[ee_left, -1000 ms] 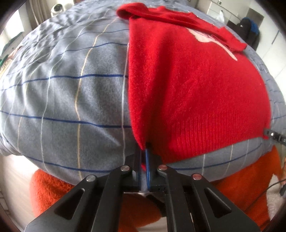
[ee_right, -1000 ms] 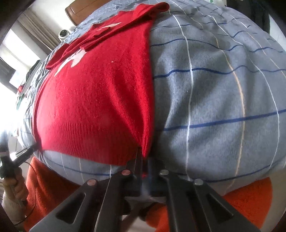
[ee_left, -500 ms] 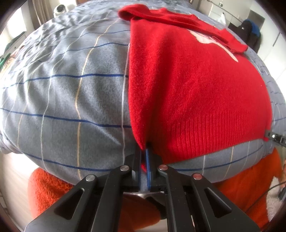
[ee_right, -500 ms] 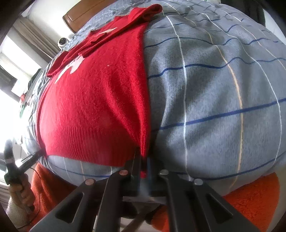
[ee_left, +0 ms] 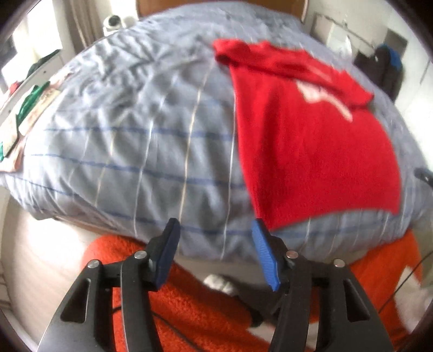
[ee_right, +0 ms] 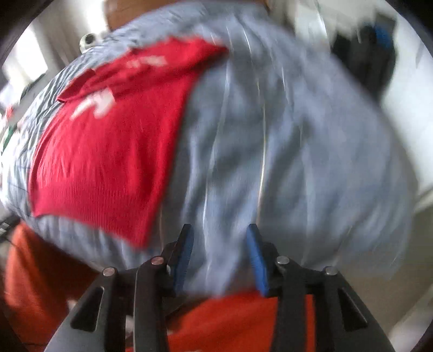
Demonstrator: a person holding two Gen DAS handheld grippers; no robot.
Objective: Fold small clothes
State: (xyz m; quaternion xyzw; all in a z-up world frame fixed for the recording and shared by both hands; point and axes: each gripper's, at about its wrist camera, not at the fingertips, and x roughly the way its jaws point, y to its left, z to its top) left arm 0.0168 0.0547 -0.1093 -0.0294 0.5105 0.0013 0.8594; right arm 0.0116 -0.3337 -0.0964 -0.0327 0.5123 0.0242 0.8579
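Observation:
A red knit sweater (ee_left: 311, 140) with a white print lies flat on the grey checked bed cover (ee_left: 135, 140), its sleeves folded across the top. My left gripper (ee_left: 215, 230) is open and empty, just off the hem's near left corner. In the right wrist view the sweater (ee_right: 108, 151) lies left of my right gripper (ee_right: 219, 235), which is open and empty, beside the hem's near right corner over the cover (ee_right: 284, 162). Both views are blurred.
An orange fuzzy garment (ee_left: 189, 297) fills the foreground below both grippers. A shelf with green items (ee_left: 27, 103) runs along the left of the bed. A dark bag (ee_left: 387, 70) hangs at the far right. A wooden headboard (ee_left: 216, 5) stands behind.
Both grippers have opened and let go of the sweater's hem corners, then pulled back and up from the bed. The sweater lies where it was laid.

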